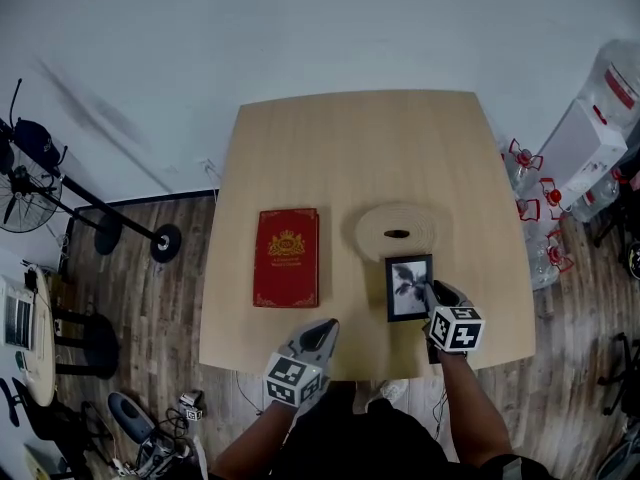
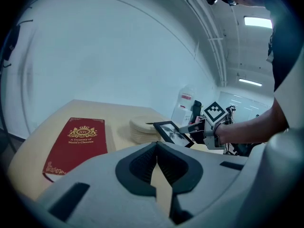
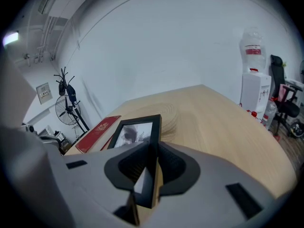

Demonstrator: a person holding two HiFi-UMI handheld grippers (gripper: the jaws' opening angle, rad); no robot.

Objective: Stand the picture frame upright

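Observation:
A black picture frame (image 1: 408, 287) with a dark leaf photo is near the table's front right, just in front of a round wooden coaster stack (image 1: 397, 230). My right gripper (image 1: 432, 293) is shut on the frame's right edge. In the left gripper view the frame (image 2: 170, 131) hangs tilted, its far end raised off the table. In the right gripper view the frame (image 3: 135, 131) runs forward from between the pads of my right gripper (image 3: 149, 148). My left gripper (image 1: 325, 330) hovers at the table's front edge, shut and holding nothing, and is seen again in its own view (image 2: 156, 148).
A red hardcover book (image 1: 286, 258) lies flat left of the coasters on the light wooden table (image 1: 350, 138). Water bottles (image 1: 530, 183) and a white dispenser (image 1: 580, 148) stand on the floor at right. A floor fan (image 1: 25, 193) stands at left.

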